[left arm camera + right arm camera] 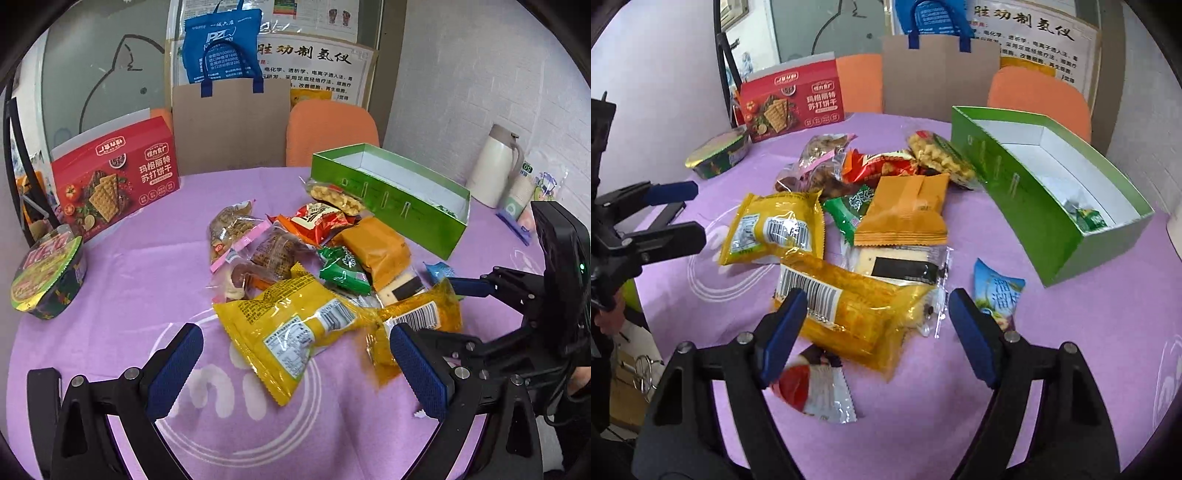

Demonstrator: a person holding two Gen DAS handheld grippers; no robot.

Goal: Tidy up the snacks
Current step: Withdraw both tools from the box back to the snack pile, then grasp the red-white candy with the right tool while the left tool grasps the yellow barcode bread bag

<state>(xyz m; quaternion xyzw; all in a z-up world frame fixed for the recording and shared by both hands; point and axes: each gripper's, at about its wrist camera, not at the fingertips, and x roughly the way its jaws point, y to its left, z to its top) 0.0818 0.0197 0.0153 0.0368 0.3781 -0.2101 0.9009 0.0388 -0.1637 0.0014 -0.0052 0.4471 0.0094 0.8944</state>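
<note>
- Both my grippers, left gripper (pixel 295 354) and right gripper (pixel 877 332), stand wide open and empty.
- Step in hand, I judge: picking from the snack pile; the yellow packet (pixel 857 314) lies between my right jaws, so next I close, then carry it to the green box (pixel 1034 206) ahead-right.
- Only the right view shows a green packet (pixel 1087 218) inside the box.

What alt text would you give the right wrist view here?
The open right tool hovers over a yellow barcoded snack packet at the near edge of a snack pile on a purple tablecloth. An open green box, nearly empty, sits to the right, and the left tool shows at the left.
</note>
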